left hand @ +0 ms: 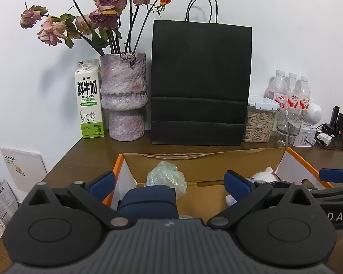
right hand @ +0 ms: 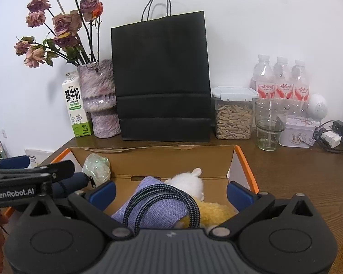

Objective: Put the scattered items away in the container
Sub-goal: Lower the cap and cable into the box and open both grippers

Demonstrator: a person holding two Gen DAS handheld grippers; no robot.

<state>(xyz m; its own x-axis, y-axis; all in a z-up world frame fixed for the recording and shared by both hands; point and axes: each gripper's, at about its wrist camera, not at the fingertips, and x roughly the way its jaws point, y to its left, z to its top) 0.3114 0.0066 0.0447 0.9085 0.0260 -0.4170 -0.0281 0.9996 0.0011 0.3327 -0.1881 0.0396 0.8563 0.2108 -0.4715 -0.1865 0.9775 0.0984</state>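
Observation:
An open cardboard box (left hand: 194, 159) with orange edges sits on the brown table. My left gripper (left hand: 169, 183) is open above its left part. A navy zip pouch (left hand: 148, 199) lies below and between the pads, touching neither, with a crumpled clear plastic bag (left hand: 167, 178) behind it. My right gripper (right hand: 171, 193) is open over the box's (right hand: 148, 157) right part. Under it lie a lavender cloth bag (right hand: 157, 207) with a braided cord handle, a white plush toy (right hand: 189, 182) and something yellow and fluffy (right hand: 215, 212); the pads touch none of them. The pouch (right hand: 73, 182) and plastic bag (right hand: 97, 167) show at left.
Along the wall stand a milk carton (left hand: 89, 105), a purple vase (left hand: 124, 98) of dried roses, a tall black paper bag (left hand: 199, 86), a snack jar (right hand: 234, 114), a glass (right hand: 268, 125), water bottles (right hand: 283, 80), a tin (right hand: 298, 132) and chargers with cables (right hand: 331, 137).

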